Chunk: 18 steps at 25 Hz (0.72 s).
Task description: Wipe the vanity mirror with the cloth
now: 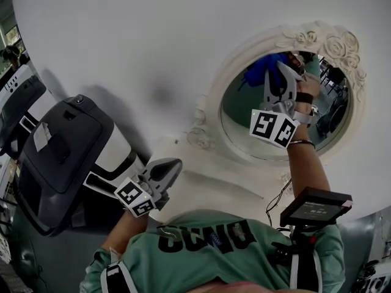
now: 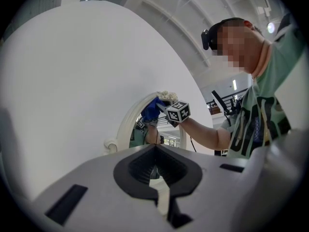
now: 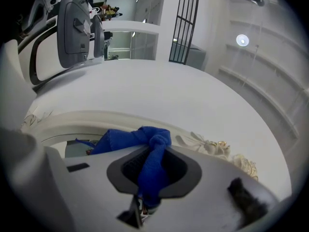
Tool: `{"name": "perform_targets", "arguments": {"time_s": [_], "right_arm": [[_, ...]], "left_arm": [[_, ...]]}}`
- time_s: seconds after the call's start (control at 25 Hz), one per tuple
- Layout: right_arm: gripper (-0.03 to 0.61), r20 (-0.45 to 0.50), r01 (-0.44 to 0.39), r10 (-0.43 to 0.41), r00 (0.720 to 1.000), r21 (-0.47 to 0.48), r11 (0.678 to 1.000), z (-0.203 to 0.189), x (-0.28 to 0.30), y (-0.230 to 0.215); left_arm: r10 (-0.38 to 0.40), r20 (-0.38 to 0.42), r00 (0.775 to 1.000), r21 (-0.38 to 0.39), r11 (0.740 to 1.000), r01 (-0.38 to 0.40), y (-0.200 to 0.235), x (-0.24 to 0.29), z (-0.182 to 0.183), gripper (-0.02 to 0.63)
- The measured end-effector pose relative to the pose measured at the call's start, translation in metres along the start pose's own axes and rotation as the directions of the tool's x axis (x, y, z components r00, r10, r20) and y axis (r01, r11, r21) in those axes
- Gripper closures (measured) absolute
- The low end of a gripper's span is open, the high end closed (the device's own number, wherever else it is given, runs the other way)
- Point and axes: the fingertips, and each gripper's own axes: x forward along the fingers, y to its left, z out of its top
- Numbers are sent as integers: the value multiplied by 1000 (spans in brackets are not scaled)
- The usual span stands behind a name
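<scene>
Wiping step: right claw (image 1: 284, 72) is pinching the cloth (image 1: 259, 71) at the vanity mirror (image 1: 241, 112), upper right. Next, probably sweeping downward. Left claw (image 1: 172, 165) is idling, closed and empty.

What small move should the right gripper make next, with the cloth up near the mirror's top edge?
Probably draw the right gripper down across the glass in one short stroke. Its jaws are clamped on the blue cloth, which sits high by the ornate frame, so most of the mirror lies below it. The left gripper is shut, empty and away from the mirror.
</scene>
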Motion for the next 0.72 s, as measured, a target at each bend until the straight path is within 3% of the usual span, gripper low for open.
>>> {"name": "perform_targets", "arguments": {"time_s": [0.28, 0.52, 0.72], "right_arm": [[526, 32, -152, 158, 987, -139, 978, 15, -19, 94], [526, -33, -109, 105, 994, -148, 983, 10, 8, 99], [528, -29, -58, 54, 998, -164, 985, 7, 10, 115]], "left_arm": [[5, 0, 1000, 1, 1000, -5, -3, -7, 2, 604], [35, 11, 999, 6, 999, -35, 4, -19, 6, 603], [49, -13, 999, -7, 999, -49, 7, -24, -1, 604]]}}
